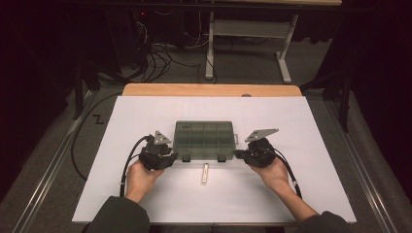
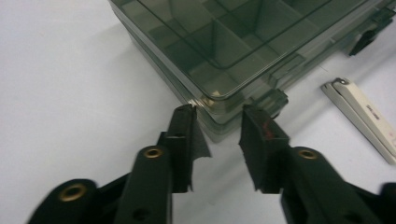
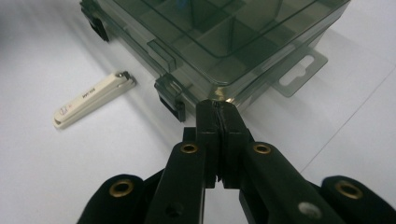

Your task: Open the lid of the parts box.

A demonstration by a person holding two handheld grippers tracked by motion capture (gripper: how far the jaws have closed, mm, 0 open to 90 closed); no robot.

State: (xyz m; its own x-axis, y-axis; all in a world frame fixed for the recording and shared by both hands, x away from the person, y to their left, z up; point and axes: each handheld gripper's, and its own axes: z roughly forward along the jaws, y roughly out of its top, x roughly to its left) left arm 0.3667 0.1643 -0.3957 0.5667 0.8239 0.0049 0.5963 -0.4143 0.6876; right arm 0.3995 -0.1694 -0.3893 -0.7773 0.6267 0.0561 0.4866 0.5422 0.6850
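A smoky see-through compartment box [image 1: 205, 140] lies closed in the middle of the white sheet, its two dark latches facing me. A cream nail clipper [image 1: 205, 174] lies just in front of it. My left gripper [image 1: 174, 158] is at the box's near left corner. In the left gripper view its jaws stand apart in front of that corner of the box [image 2: 233, 42], nothing between them [image 2: 218, 114], with the clipper [image 2: 362, 116] off to the right. My right gripper [image 1: 238, 154] is shut, its tips [image 3: 218, 108] right at the near right corner of the box [image 3: 224, 37].
The white sheet [image 1: 291, 194] covers a wooden table whose bare edge [image 1: 209, 90] shows at the back. A hang tab [image 3: 299, 72] sticks out from the box's right end. Beyond the table are floor cables [image 1: 155, 58] and a white desk frame [image 1: 248, 29].
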